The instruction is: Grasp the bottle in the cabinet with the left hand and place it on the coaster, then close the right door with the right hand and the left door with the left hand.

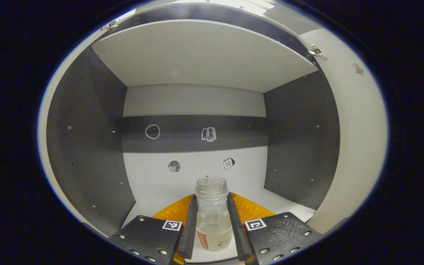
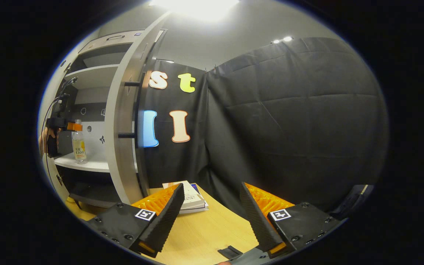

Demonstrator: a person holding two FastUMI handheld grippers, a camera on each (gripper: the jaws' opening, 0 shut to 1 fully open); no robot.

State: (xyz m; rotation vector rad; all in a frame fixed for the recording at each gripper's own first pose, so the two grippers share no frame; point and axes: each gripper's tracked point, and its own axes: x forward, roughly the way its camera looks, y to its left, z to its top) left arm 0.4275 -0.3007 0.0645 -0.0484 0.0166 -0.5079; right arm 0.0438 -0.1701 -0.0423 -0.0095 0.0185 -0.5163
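L hand-held gripper (image 1: 212, 224) is inside the grey-and-white cabinet (image 1: 87, 140), and the clear plastic bottle w/ colourless liquid and a pale label (image 1: 214, 217) stands dead ahead between its two fingers, on the white cabinet shelf (image 1: 153, 191). Long axis is vertical; bottle upright, cap end up. Both fingers (image 1: 189, 228) lie flush along the bottle's sides, so I judge it closed on the bottle, grip at mid-body. Seen from the right gripper view, the same bottle (image 2: 79, 141) sits on the shelf w/ the L unit at its neck height. Next move as I judge it: draw straight back out of the opening, keeping the bottle plumb.

Back wall carries small stickers (image 1: 152, 131): pictograms, too small to read.

Open white R door (image 2: 123, 121) stands edge-on w/ a dark bar handle (image 2: 138, 110). R hand-held gripper (image 2: 210, 217) is over the light wooden desk (image 2: 204, 228), jaws spread wide, holding nothing, well apart from the bottle; L is clearly nearer. A stack of books (image 2: 191, 200) lies on the desk just beyond it.
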